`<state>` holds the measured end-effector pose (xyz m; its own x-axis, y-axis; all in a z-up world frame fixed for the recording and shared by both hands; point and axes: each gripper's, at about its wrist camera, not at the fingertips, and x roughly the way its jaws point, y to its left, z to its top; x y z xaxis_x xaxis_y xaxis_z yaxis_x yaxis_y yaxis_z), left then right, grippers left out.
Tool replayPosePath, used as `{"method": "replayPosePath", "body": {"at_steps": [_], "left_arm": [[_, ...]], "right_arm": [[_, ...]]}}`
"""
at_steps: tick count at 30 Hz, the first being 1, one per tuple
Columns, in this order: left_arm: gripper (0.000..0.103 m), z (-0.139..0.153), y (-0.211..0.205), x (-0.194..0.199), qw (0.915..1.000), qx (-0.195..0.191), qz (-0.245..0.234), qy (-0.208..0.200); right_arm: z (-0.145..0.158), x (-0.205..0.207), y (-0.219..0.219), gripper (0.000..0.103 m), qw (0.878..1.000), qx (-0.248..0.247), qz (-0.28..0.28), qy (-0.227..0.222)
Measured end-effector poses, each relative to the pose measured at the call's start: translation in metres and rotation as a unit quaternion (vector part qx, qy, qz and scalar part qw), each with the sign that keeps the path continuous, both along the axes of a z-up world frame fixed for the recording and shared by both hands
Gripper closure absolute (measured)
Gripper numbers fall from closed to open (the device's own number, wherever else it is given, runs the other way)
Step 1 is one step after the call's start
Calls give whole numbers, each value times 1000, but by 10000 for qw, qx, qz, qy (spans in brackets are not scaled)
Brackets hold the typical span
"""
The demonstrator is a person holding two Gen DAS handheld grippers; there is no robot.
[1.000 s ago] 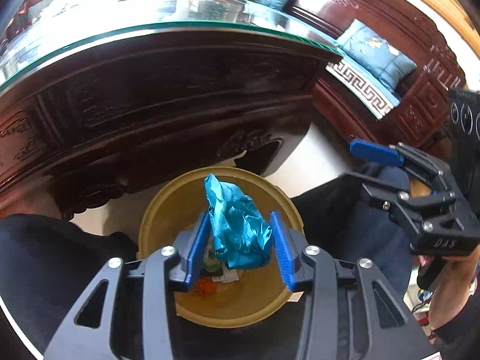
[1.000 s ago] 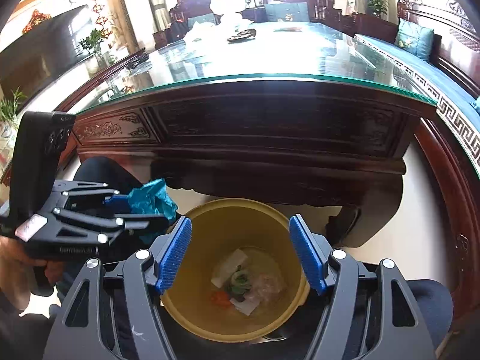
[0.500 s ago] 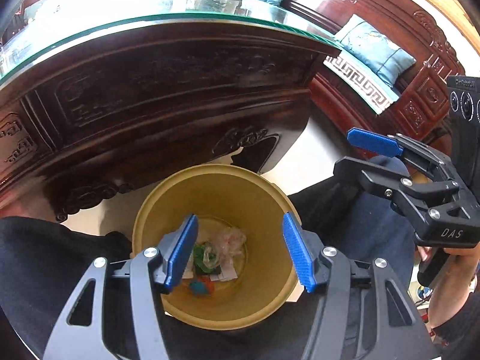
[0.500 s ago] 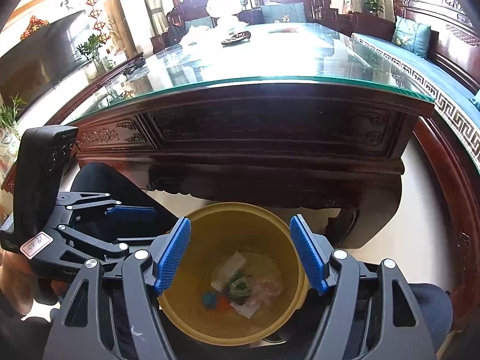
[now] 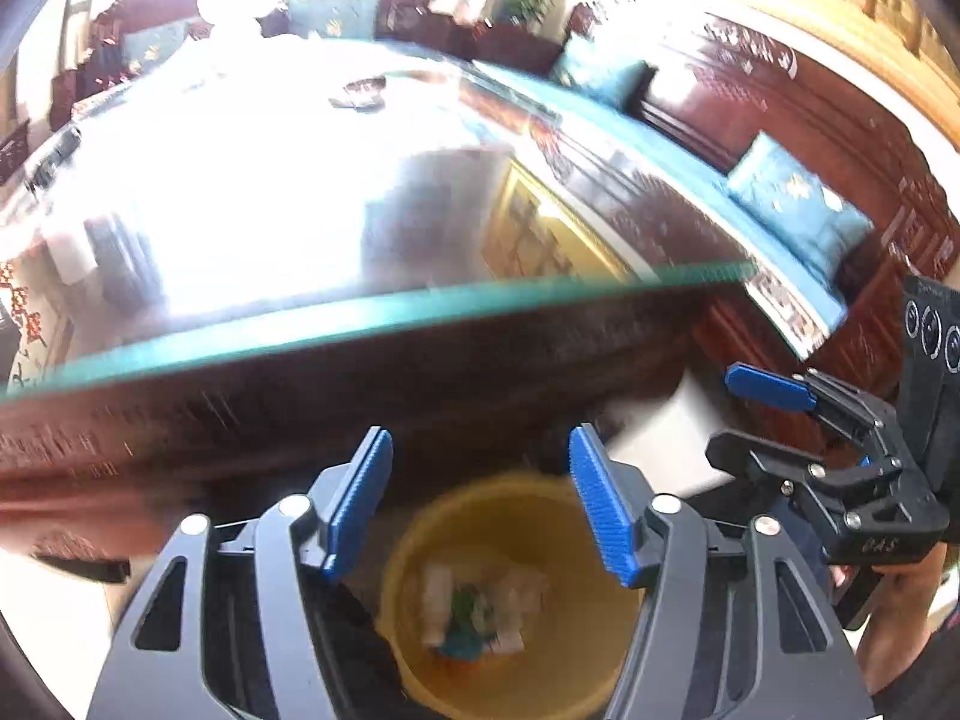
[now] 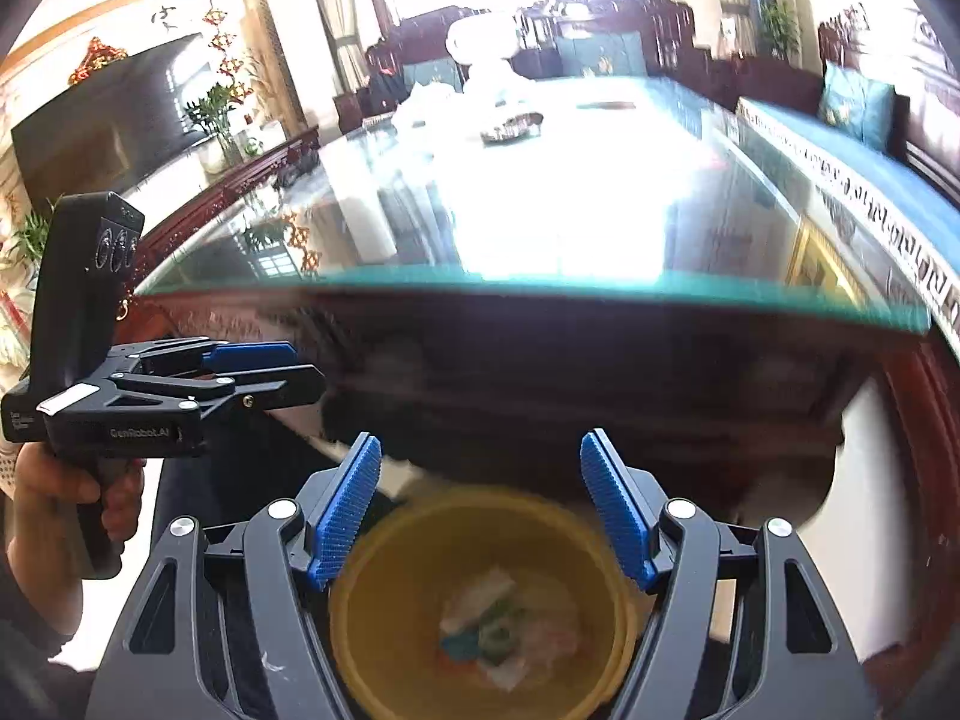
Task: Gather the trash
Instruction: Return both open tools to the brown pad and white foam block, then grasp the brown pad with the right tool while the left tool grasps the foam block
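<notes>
left claw (image 5: 480, 501) agape, empty, raised | right claw (image 6: 480, 507) agape, empty | teal wrapper (image 6: 459, 645) now in bin (image 6: 384, 612)

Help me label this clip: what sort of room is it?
Probably a traditional living room: a glass-topped carved dark wood table, a wooden bench with blue cushions, and a black television.

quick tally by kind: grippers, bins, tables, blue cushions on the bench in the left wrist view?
Grippers: 2, left gripper and right gripper, both open and holding nothing.
Bins: 1, yellow bin with blurred trash inside; pieces too smeared to count.
Tables: 1, glass-topped table.
Blue cushions: 2, and.
Total: 6.
</notes>
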<state>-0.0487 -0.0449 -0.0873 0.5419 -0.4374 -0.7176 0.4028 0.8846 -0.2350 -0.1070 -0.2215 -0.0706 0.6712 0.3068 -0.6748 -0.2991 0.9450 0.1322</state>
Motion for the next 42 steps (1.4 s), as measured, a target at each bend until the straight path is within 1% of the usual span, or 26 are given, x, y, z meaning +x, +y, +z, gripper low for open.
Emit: {"method": "replayPosePath", "body": {"at_steps": [5,7,9,11,13,15,16,18,22,27,31,34,42], "left_arm": [[33,33,12,48,9989,-21,333,-327],[30,46,15,70,9978,42,460,-480],[28,57,18,91,9969,77,525,-578],[24,65,23,118,9963,66,581,-628],[15,70,29,142,9957,63,650,-661],[14,71,33,171,9953,136,746,-605],[14,71,37,183,9952,152,771,-576],[14,69,44,209,9946,187,859,-545],[13,64,58,254,9930,259,1054,-462],[13,55,66,298,9922,272,1167,-349],[13,49,71,320,9915,216,1251,-295],[13,44,73,331,9918,126,1247,-236],[13,38,79,351,9911,25,1324,-100]], "right_arm": [[34,53,17,27,9994,-66,60,-348],[47,79,23,26,9989,-124,-33,-448],[56,105,29,25,9986,-134,-11,-510],[64,131,33,18,9983,-179,-117,-541],[69,158,36,14,9980,-128,-170,-588],[71,183,36,9,9982,-39,-228,-562],[72,194,38,9,9981,-5,-257,-552],[70,223,39,9,9986,76,-282,-451],[63,276,42,9,9991,87,-395,-147],[51,329,52,9,9991,-18,-428,-70],[39,359,58,9,9987,-127,-482,81],[31,378,68,9,9986,-312,-386,197],[12,418,87,11,9966,-609,-307,455]]}}
